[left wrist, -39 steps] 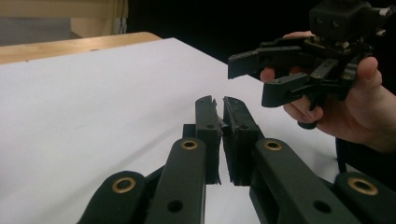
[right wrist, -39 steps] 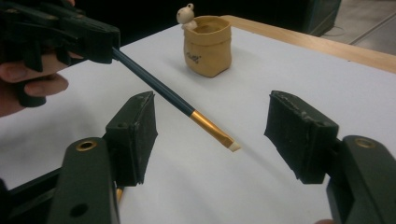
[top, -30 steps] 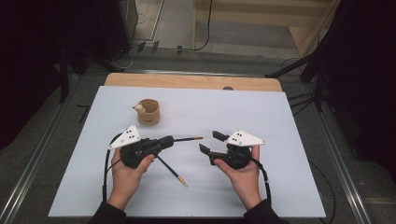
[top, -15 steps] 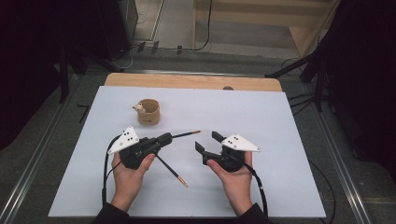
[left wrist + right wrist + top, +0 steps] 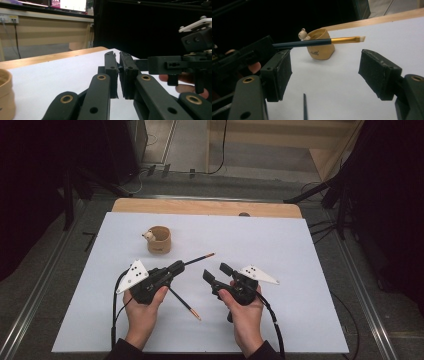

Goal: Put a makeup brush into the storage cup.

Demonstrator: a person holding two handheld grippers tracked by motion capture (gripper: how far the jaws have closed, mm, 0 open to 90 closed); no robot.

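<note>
Since a second ago: right gripper (image 5: 214, 271) is turning its jaws toward the left, now facing the held brush (image 5: 199, 258); left gripper (image 5: 176, 268) is staying put.
Left gripper state: jaws are pressing together on the brush's dark handle, seen nearly closed in the left gripper view (image 5: 119, 72).
Right gripper state: jaws are standing wide apart (image 5: 324, 72), gripping nothing.
Brush position: it is hanging above the table (image 5: 300, 270), its gold ferrule and pale tip (image 5: 359, 38) pointing up and right, away from the left gripper.
Key relation: brush's long axis is running across the right gripper's opening, slightly above and beyond its pads; the right gripper is nearest the free tip.
Nearby: second brush (image 5: 182, 302) is lying flat between the hands; tan cup (image 5: 159, 240) is sitting well behind.
Obstruction: nothing is standing between the open jaws and the brush.
</note>
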